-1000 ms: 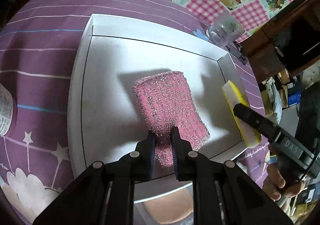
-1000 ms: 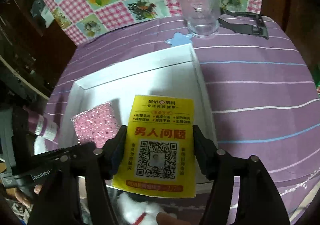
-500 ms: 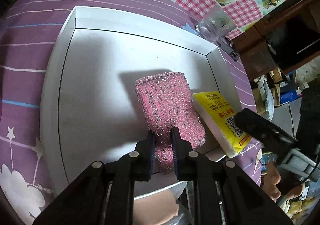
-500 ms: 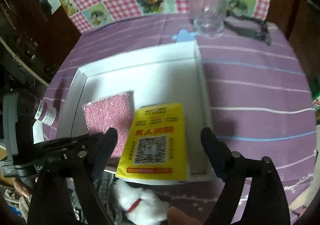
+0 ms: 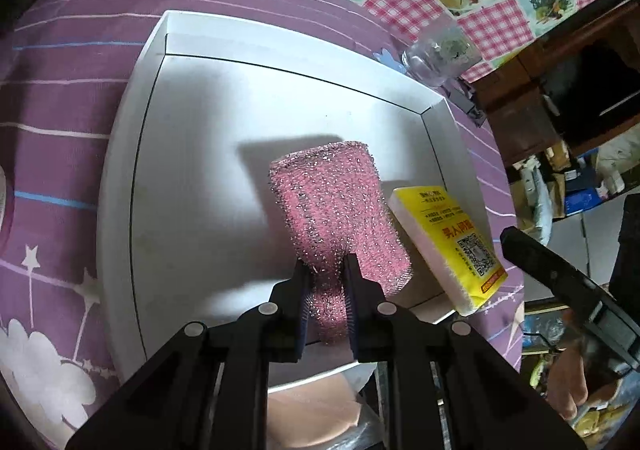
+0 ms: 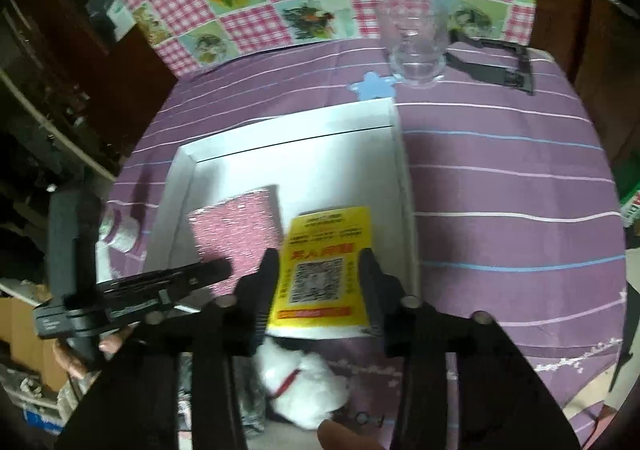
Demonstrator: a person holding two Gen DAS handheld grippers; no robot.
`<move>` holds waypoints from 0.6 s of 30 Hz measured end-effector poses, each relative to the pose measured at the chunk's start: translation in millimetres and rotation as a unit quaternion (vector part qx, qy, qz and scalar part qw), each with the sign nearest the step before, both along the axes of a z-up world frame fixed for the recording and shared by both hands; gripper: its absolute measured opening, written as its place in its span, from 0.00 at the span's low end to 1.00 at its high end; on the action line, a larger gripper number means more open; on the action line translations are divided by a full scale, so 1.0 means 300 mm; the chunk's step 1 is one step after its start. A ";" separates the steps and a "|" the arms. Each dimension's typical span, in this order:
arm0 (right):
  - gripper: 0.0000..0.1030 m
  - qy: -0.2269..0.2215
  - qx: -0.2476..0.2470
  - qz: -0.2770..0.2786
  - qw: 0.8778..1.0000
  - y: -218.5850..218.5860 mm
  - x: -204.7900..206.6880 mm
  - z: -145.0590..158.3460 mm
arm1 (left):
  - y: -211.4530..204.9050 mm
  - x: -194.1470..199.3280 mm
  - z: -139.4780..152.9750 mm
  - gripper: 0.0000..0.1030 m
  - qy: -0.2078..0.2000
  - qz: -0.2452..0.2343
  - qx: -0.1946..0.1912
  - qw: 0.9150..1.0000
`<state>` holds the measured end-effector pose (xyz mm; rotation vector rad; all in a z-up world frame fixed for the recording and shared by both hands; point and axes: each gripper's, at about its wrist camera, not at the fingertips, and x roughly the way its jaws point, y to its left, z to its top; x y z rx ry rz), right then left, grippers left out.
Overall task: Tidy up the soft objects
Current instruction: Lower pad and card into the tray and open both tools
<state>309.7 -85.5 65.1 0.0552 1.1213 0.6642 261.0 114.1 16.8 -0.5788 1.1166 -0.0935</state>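
Since a second ago the yellow sponge has come down into the white tray, its near end over the front rim. It lies just beside the pink scrubber, long axes roughly parallel. The right hand-held gripper, nearest it, has just been closing, jaws flanking the sponge without visibly pressing. The left hand-held gripper pinches the scrubber's near end above the tray floor.

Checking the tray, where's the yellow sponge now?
The yellow sponge lies at the white tray's near right corner, beside the pink scrubber.
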 end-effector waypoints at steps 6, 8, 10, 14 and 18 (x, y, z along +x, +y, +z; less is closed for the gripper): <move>0.33 -0.007 -0.033 -0.012 0.999 0.058 0.022 -0.095 | -0.038 0.013 -0.014 0.14 -0.005 -0.012 -0.011 1.000; 0.33 0.003 -0.043 -0.039 0.998 0.040 0.044 -0.127 | -0.048 0.015 -0.016 0.14 -0.010 -0.013 -0.016 1.000; 0.33 0.004 -0.026 -0.065 0.997 0.010 0.064 -0.140 | -0.058 0.018 -0.012 0.15 -0.012 -0.013 -0.013 1.000; 0.33 0.018 -0.025 -0.070 0.997 -0.010 0.074 -0.140 | -0.054 0.016 -0.009 0.16 -0.010 -0.013 -0.014 1.000; 0.33 0.042 -0.067 -0.054 0.995 -0.004 0.061 -0.129 | -0.057 0.023 -0.012 0.16 -0.010 -0.016 -0.017 1.000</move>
